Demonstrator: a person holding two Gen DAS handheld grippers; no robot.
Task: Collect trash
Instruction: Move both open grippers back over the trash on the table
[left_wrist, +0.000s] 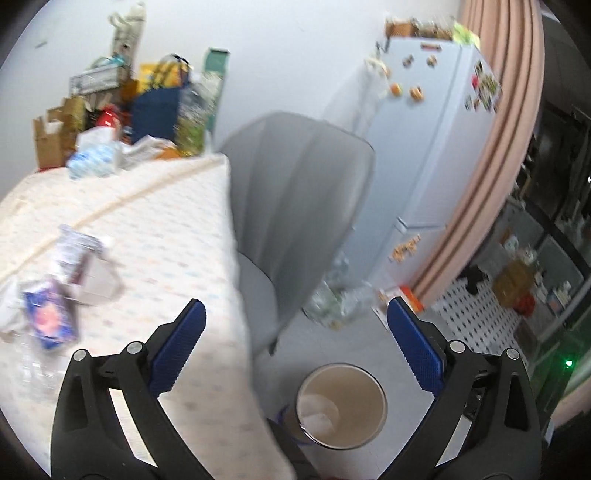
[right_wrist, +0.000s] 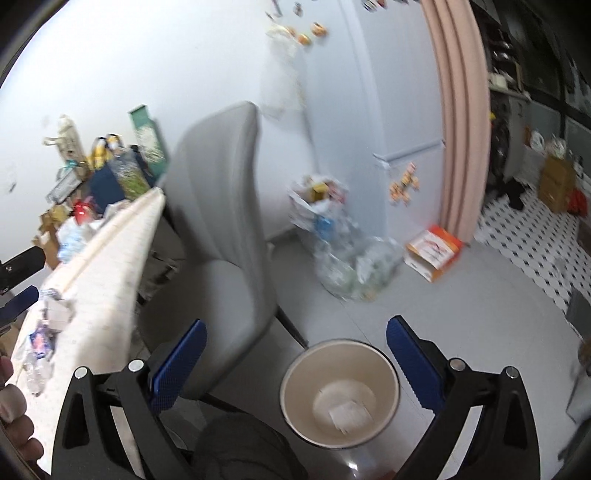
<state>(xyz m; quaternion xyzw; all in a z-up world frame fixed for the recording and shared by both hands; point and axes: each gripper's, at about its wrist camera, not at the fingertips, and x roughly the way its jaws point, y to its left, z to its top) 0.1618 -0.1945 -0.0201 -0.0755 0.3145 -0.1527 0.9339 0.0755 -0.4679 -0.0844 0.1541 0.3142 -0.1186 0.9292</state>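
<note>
Both tongs are gaping wide and gripping nothing: the left tongs (left_wrist: 295, 321) and the right tongs (right_wrist: 295, 341) are hanging above one round beige waste bin (right_wrist: 340, 393) on the near floor, right of the bench. One crumpled white paper scrap (right_wrist: 349, 413) is lying at its bottom. On the cream patterned-cloth bench (left_wrist: 166, 229), one purple-blue wrapper (left_wrist: 50, 317) and one clear torn packet (left_wrist: 86, 266) are sitting at the left. One grey chair (left_wrist: 295, 184) is standing beyond the bin.

Bin (right_wrist: 340, 391) on floor, right of table (left_wrist: 155, 229), before chair (left_wrist: 291, 206). Crumpled paper (right_wrist: 345, 411) in bin. Wrappers (left_wrist: 48, 314) on table, left of bin. Fridge (left_wrist: 424, 147) behind chair. Box (right_wrist: 434, 253) on floor beyond bin.
</note>
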